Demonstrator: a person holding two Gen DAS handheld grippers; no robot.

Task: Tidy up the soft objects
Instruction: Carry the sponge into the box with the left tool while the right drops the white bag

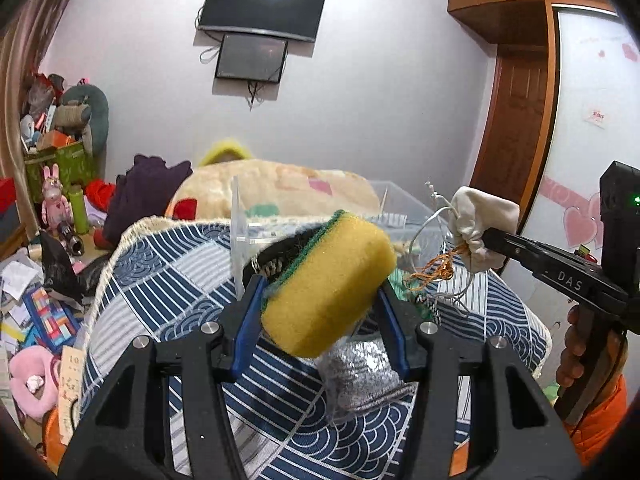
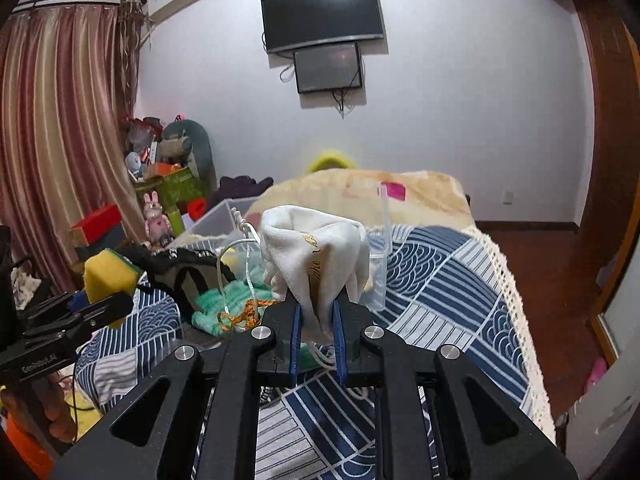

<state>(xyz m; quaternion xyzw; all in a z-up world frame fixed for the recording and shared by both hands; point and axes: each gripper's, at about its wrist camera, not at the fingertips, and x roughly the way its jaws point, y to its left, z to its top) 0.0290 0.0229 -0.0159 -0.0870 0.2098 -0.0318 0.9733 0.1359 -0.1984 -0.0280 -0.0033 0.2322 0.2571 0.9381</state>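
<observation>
My left gripper [image 1: 320, 300] is shut on a yellow sponge [image 1: 324, 284] with a green scouring side, held above the patterned bed cover. It shows at the left of the right wrist view [image 2: 108, 276]. My right gripper [image 2: 316, 316] is shut on a white drawstring pouch [image 2: 320, 256] with gold lettering, lifted above the bed; it shows at the right of the left wrist view [image 1: 480, 236], white cord and orange thread hanging from it. A clear plastic bin [image 2: 376, 276] stands just beyond both. A grey knitted cloth [image 1: 360, 376] lies under the sponge.
A green fuzzy item [image 2: 228, 300], a black strapped garment [image 2: 188, 268] and orange thread [image 2: 244, 316] lie on the blue-and-white cover [image 2: 448, 292]. A beige blanket [image 2: 360, 192] is heaped behind the bin. Clutter and toys [image 1: 60, 140] fill the left floor. A wardrobe [image 1: 560, 120] stands on the right.
</observation>
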